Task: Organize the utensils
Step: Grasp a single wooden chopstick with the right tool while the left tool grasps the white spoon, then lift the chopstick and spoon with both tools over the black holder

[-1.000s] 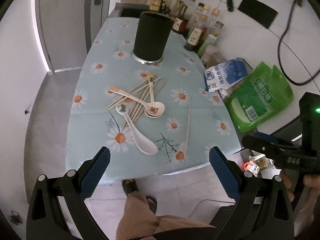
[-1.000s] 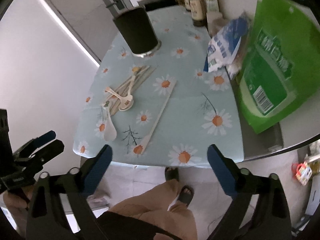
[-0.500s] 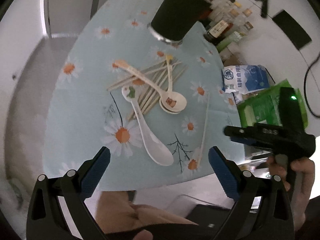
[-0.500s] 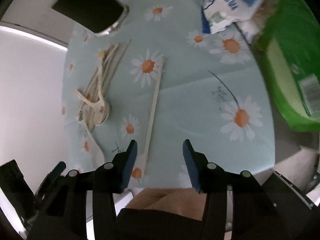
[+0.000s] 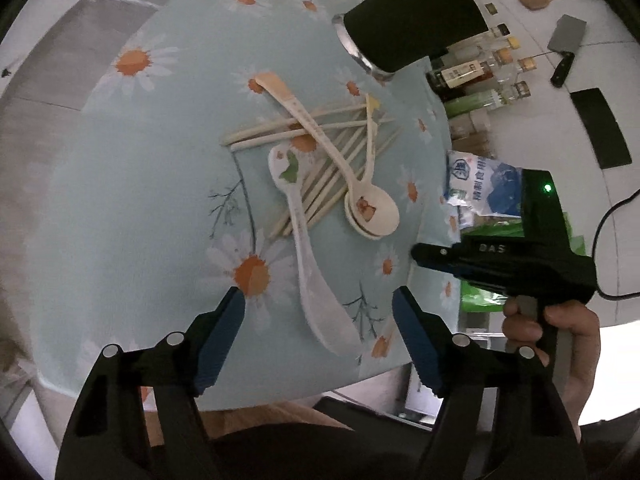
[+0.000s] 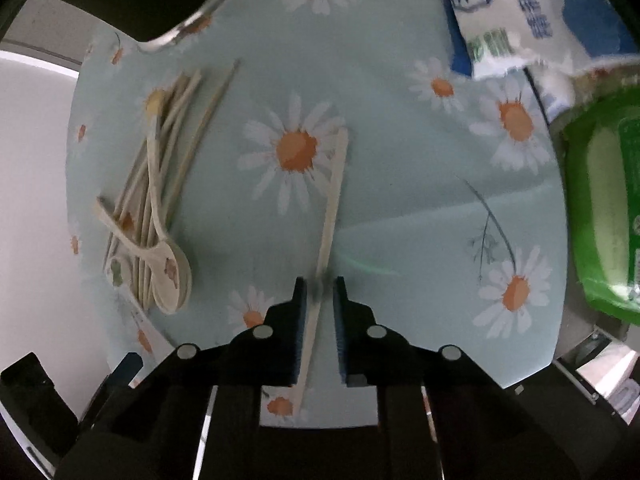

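A white spoon (image 5: 310, 258) lies on the daisy tablecloth (image 5: 140, 200) between the open jaws of my left gripper (image 5: 318, 302), which hovers over its bowl end. A pile of chopsticks (image 5: 320, 160) and two cream spoons (image 5: 370, 208) lie beyond it. The black utensil holder (image 5: 412, 38) stands at the far end. In the right wrist view a lone chopstick (image 6: 330, 216) lies on the cloth and runs between the jaws of my right gripper (image 6: 320, 286), which are nearly closed around it with small gaps. The pile also shows there (image 6: 160, 184).
A blue-white bag (image 6: 516, 20) and a green bag (image 6: 604, 208) lie at the table's right edge. Bottles (image 5: 480, 76) stand behind the holder. A cleaver (image 5: 564, 48) hangs on the wall. The table's near edge is just under both grippers.
Both grippers have moved down and forward to the table. The right gripper's jaws have narrowed from wide open to nearly closed around the lone chopstick. The left now frames the white spoon.
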A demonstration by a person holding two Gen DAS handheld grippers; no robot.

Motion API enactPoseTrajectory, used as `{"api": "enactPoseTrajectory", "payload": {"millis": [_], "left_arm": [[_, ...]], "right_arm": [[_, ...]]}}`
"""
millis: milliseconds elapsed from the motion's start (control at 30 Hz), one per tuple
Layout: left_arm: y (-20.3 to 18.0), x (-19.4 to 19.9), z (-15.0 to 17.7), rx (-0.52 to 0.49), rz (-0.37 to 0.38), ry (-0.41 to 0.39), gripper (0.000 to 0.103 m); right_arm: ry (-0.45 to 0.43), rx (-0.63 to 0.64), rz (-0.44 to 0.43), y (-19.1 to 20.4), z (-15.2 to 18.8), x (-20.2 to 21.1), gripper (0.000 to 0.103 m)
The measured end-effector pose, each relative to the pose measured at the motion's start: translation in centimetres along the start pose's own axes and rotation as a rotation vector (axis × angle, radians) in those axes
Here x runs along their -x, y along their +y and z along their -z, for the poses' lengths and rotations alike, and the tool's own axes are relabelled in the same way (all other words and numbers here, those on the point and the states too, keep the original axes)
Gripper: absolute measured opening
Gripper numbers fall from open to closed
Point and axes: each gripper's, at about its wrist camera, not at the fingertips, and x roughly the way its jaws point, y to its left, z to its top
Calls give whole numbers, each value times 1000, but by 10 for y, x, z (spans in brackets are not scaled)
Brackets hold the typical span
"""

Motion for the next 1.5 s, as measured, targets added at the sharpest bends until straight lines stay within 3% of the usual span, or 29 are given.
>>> {"api": "enactPoseTrajectory", "payload": {"millis": [267, 400, 600, 700, 767, 933, 1100, 1500], "left_arm": [[1, -12, -7, -34, 37, 83, 61], [1, -17, -12, -40, 57, 132, 56], [3, -23, -17, -39, 60, 175, 40], [5, -27, -16, -21, 58, 190, 31], [5, -31, -15, -17, 50, 202, 30], [0, -35, -16, -27, -20, 188, 10], [-1, -37, -15, -24, -78, 185, 2], [-19, -16, -14, -33, -144, 80, 2]], "right_arm": [[-8, 27, 87, 20, -4, -10, 5], [-5, 10, 80, 21, -8, -9, 5], [-7, -29, 6, 13, -13, 11, 5], [-25, -6, -5, 15, -14, 26, 5], [-34, 19, -20, 15, -15, 35, 5], [-45, 86, -58, 16, -19, 52, 5], [-45, 128, -103, 15, -26, 64, 5], [-41, 219, -181, 0, -42, 72, 5]]}}
